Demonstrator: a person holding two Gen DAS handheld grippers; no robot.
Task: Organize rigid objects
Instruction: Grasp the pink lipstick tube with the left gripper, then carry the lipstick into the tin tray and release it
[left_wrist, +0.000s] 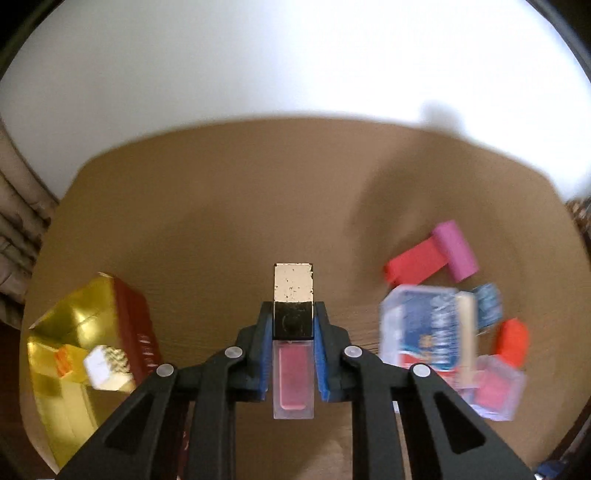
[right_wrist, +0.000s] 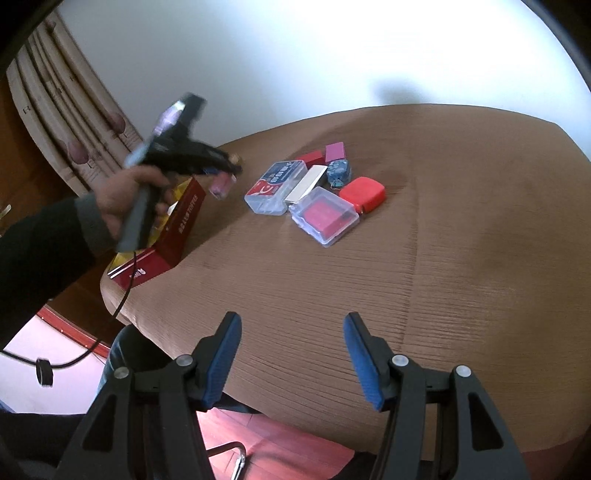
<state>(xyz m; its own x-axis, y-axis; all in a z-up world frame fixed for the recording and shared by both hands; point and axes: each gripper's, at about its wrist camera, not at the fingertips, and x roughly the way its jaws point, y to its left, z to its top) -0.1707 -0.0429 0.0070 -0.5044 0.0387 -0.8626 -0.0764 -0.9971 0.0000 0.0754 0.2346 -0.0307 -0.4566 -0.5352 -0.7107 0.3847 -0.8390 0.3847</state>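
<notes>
The left gripper (left_wrist: 293, 332) is pinching a small lip-gloss tube (left_wrist: 293, 373), its blue pads pressed against the dark cap, the gold end pointing away and the pink, clear-walled body hanging back toward the handle. It is held above the brown table (right_wrist: 406, 258), clear of the surface. At about eight o'clock from the tube sits the red box (left_wrist: 136, 332) with its gold lining (a few small things already lie inside). Out at three o'clock is the heap still to sort: a pink block (left_wrist: 456, 251), a red block (left_wrist: 413, 264), a clear case with a blue card (left_wrist: 421, 328), an orange-red piece (left_wrist: 511, 341). The right gripper (right_wrist: 291, 360) hangs over the near table edge, fingers (right_wrist: 360, 358) spread, nothing between them.
</notes>
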